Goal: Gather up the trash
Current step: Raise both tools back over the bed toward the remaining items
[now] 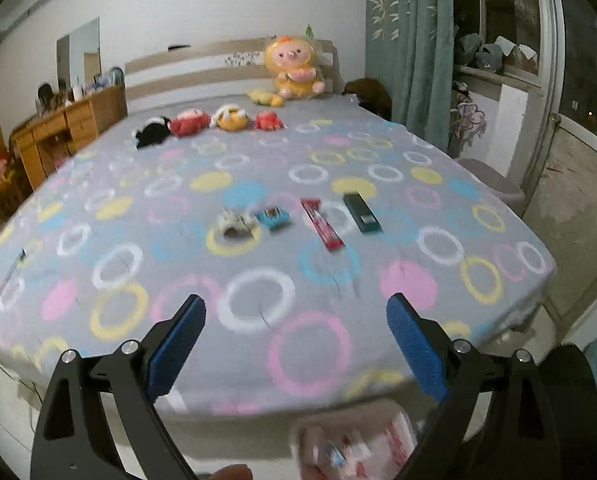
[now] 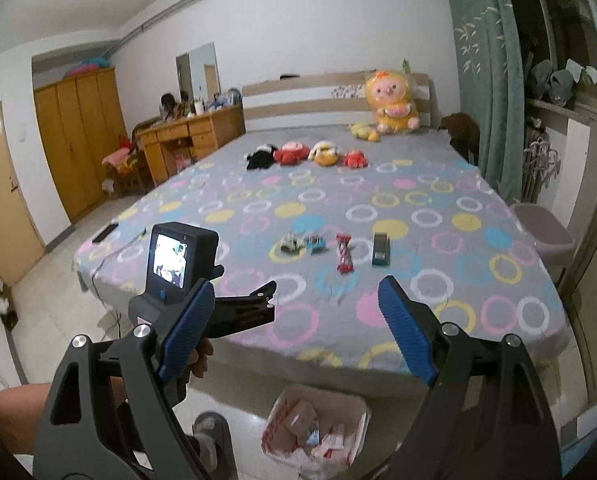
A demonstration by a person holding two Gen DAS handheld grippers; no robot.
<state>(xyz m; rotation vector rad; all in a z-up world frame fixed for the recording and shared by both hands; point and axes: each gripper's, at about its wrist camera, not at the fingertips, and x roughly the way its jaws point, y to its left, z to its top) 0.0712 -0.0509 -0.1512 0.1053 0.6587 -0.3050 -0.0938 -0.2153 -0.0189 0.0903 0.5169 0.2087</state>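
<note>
Four pieces of trash lie in a row on the bed [image 2: 438, 240], in the middle of both views: a crumpled pale wrapper [image 2: 291, 244], a small blue packet [image 2: 315, 242] just beside it, a long red wrapper [image 2: 344, 258], and a dark teal box [image 2: 380, 255] at the right end of the row. All four rest flat on the ring-patterned bedspread, apart from either gripper.

At the bottom centre of the right wrist view stands a bag-lined waste bin [image 2: 278, 424] on the floor at the foot of the bed. It already holds several pale and red-printed packets, so some trash appears to be collected; in the left wrist view the same bin shows only as a blur at the bottom edge.

The right gripper [image 2: 296, 330] has its blue pads spread wide with nothing between them. The left gripper [image 1: 296, 346] likewise stands wide apart and empty; in the right wrist view it sits at the left of frame, carried by a hand [image 2: 200, 356], its camera screen facing back.

Judging by this, the task is partly done at best: four items on the bed are left to pick up and drop into the bin. The plush toys [image 2: 306, 154] in the upper part of the frame look like belongings, not trash.
</note>
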